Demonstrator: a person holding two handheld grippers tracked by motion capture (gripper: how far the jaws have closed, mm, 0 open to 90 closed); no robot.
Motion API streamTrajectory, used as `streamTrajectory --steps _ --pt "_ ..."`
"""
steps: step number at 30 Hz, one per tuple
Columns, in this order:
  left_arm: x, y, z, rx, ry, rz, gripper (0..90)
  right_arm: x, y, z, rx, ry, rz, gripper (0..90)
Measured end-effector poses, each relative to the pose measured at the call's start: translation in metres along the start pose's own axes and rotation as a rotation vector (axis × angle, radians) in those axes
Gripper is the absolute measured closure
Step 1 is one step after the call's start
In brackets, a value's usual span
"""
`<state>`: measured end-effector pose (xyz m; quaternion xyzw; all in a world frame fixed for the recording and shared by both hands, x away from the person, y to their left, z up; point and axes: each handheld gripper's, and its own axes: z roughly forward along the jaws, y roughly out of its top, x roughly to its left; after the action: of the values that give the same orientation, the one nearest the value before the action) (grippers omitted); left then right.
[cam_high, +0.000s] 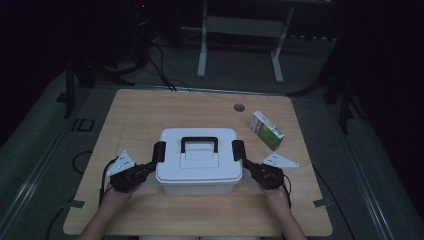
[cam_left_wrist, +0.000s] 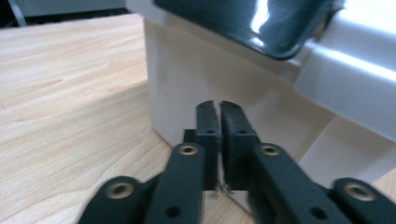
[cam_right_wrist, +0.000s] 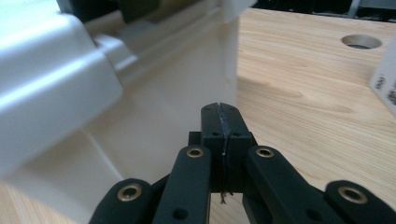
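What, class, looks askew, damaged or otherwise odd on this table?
Little stands out. The white box sits square, lid on, undamaged. The green-and-white carton lies at an angle to the table's edges, right of the box. The left gripper and right gripper point at the box's sides under its black latches, jaws together, holding nothing.

The white plastic box with a black handle is cut off at the edges up close, and the print on the small green-and-white carton is too tiny to read.

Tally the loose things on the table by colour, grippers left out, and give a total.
White: 1, the storage box with black handle and latches.
Green and white: 1, the small carton right of the storage box and farther back.
Total: 2
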<state>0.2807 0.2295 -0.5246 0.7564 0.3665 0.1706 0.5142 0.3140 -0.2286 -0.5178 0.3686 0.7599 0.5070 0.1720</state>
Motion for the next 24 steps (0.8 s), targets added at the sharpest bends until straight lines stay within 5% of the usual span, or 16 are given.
streamTrajectory --steps 7,11,18,22,24 --pt "0.014 -0.002 -0.008 0.077 0.0 -0.005 71.8 -0.012 -0.008 -0.019 -0.006 -0.024 -0.01 69.7" --pt "0.019 0.001 -0.013 0.124 0.007 0.007 62.7 -0.019 -0.009 -0.029 -0.018 0.006 0.012 50.5" --pt "0.027 0.008 -0.016 0.3 -0.044 0.061 35.0 -0.027 -0.019 -0.034 0.024 0.074 0.019 21.4" --pt "0.029 0.011 -0.016 0.36 -0.068 0.065 27.1 -0.028 -0.021 -0.034 0.046 0.078 0.012 17.0" --pt "0.03 0.013 -0.015 0.428 -0.072 0.081 25.5 -0.028 -0.022 -0.032 0.055 0.078 -0.002 15.6"
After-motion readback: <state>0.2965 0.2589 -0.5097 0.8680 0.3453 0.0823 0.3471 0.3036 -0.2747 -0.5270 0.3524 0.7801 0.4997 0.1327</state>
